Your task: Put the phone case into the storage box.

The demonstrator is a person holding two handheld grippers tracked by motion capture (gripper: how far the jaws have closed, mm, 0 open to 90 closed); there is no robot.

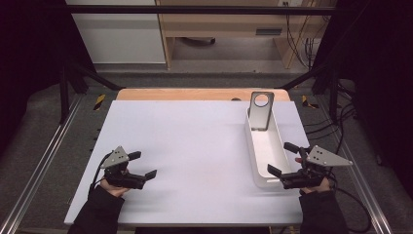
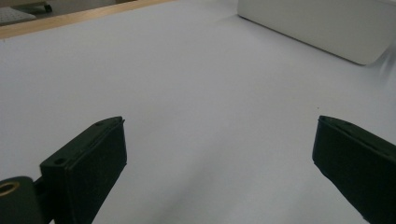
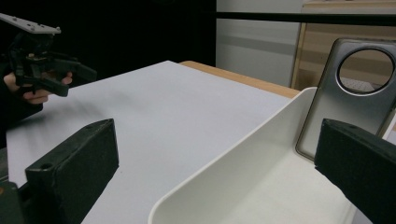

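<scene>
High view: the left claw (image 1: 144,164) hangs over the near-left part of the white desk (image 1: 195,146), its jaws spread wide with bare surface between them — it holds nothing and touches nothing. The right claw (image 1: 283,158) sits at the near-right, its jaws also wide apart, straddling the near end of the long white tray (image 1: 256,161); I cannot tell whether a jaw touches the tray's wall. Nothing is gripped.

The tray runs away from the person along the desk's right side. At its far end a grey metal plate (image 1: 261,111) with a round hole near its top stands nearly upright, leaning against the far wall of the tray.

Left gripper view: the two black jaws stand far apart over the white desk (image 2: 196,93), and a corner of the tray (image 2: 327,28) shows at the upper right, well apart from them.

Right gripper view: the jaws are equally wide — one over the desk (image 3: 154,107) to the left of the tray's rim (image 3: 224,158), the other on the tray's side, in front of the plate (image 3: 345,102). The left claw (image 3: 77,77) shows far off at the upper left, held in a hand (image 3: 32,93).
</scene>
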